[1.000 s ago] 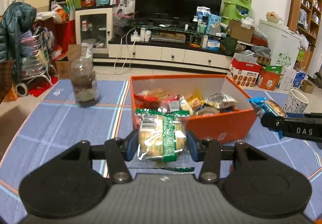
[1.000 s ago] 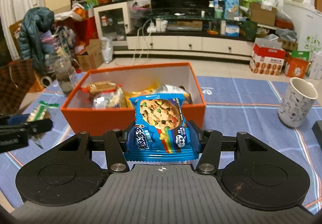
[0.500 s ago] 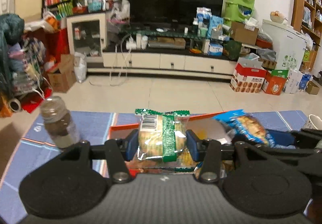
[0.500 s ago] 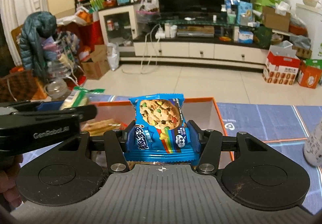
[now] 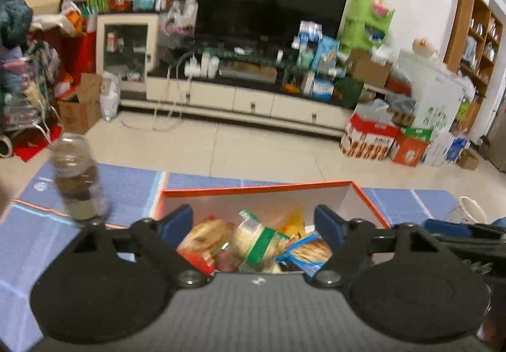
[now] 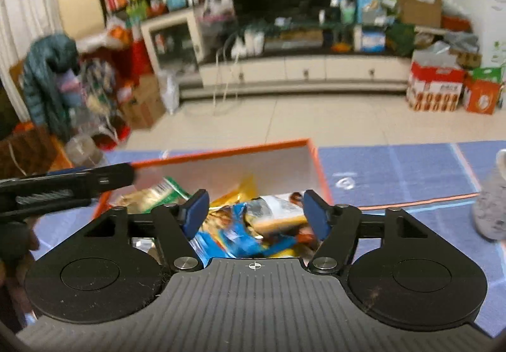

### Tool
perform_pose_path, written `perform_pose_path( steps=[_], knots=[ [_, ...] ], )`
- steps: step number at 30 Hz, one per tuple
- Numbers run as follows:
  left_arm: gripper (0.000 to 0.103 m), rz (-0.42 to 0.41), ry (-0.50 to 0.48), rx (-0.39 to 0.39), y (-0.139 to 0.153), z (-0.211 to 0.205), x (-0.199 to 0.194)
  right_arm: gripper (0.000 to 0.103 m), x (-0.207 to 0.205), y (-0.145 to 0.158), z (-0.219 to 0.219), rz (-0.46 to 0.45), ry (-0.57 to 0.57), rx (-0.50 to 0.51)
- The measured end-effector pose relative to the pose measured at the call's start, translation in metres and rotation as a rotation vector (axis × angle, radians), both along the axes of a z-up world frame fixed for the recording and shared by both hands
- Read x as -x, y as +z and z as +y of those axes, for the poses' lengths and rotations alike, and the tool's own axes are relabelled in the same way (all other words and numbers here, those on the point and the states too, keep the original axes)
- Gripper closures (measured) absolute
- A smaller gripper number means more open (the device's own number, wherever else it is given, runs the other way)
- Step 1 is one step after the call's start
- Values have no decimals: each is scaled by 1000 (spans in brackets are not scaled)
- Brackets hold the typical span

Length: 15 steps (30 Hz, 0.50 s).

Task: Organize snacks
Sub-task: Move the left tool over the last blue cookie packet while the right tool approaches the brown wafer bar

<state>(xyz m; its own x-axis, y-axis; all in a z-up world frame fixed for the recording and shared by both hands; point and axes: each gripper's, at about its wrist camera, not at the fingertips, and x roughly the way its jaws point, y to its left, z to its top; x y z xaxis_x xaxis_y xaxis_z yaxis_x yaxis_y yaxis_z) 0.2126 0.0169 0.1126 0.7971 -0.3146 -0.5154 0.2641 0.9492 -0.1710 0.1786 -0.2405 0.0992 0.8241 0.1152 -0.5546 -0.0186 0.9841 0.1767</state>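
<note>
Both packets have dropped from the claws: left claw (image 5: pixel 253 222) and right claw (image 6: pixel 256 209) are opening, empty, above the orange cardboard box (image 5: pixel 253 185), releasing snacks inside.

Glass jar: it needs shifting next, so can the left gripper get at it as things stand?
Probably yes: the glass jar stands alone on the cloth, left of the orange box, and the left gripper is opening, nothing gripped.

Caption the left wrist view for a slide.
Left gripper opening over the orange box, green-banded packet lying among the snacks below.
</note>
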Motion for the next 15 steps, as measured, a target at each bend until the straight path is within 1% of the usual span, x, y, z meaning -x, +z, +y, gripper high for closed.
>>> perform_pose_path(
  steps=[1,2,3,5,6,7,8,10,11,13,14,15],
  knots=[
    [18,-9,6,1,3,9,19,37,17,3,-4,-24,11,1],
    [17,-8,23,3,2,20,41,30,35,5,-7,-51,36,17],
    [17,2,54,2,-2,30,63,24,55,2,-8,-75,88,58],
    [16,44,160,-12,-20,48,114,22,87,-11,-5,-97,239,176],
    [16,70,200,-22,-33,53,141,22,101,-22,-2,-92,294,243],
    [16,93,229,-26,-45,57,162,22,111,-33,-1,-66,320,289],
    [16,120,263,-24,-61,59,187,22,116,-44,-1,-32,335,295],
    [16,197,346,-13,-90,57,225,23,122,-63,-2,16,380,273],
    [16,223,375,-8,-101,54,238,24,123,-69,-2,24,408,286],
    [16,258,442,-15,-119,41,258,24,123,-80,2,26,424,342],
    [16,276,457,-20,-123,34,263,23,123,-82,2,31,433,342],
    [16,284,459,-20,-125,27,266,22,121,-85,1,42,454,319]
  ],
)
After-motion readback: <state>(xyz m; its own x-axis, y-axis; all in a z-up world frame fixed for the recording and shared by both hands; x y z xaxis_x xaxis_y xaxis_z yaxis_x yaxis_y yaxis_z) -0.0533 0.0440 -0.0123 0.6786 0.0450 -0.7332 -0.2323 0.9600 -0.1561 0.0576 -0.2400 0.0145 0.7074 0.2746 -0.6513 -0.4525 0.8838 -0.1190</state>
